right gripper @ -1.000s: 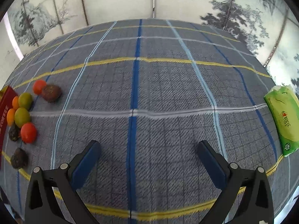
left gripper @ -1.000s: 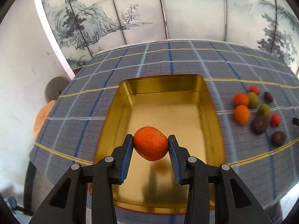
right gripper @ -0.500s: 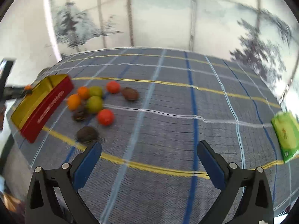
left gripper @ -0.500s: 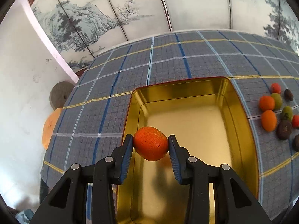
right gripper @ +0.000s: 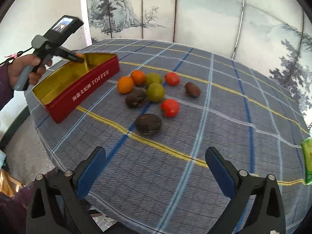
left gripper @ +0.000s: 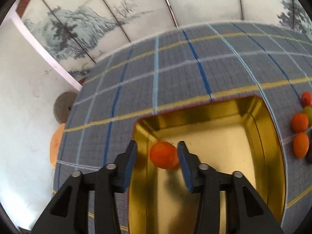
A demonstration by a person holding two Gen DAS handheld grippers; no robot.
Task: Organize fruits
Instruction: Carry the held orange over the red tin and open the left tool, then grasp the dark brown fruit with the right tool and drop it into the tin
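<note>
Orange fruit [left gripper: 164, 157] over gold tin [left gripper: 259, 175]
Left gripper [left gripper: 157, 159] jaws just opening, fruit loose between them; right gripper [right gripper: 156, 172] spread wide, empty, above plaid cloth [right gripper: 195, 156].

The tin [right gripper: 81, 89] is red outside and gold inside, the surface [right gripper: 214, 101] has grey cloth with blue, white and yellow lines.

On the red outer wall of the tin [right gripper: 78, 91] you can read "TOFFEE" in gold, preceded by gold Chinese characters too small to make out. Print on the green packet [right gripper: 307, 161] is illegible.
</note>
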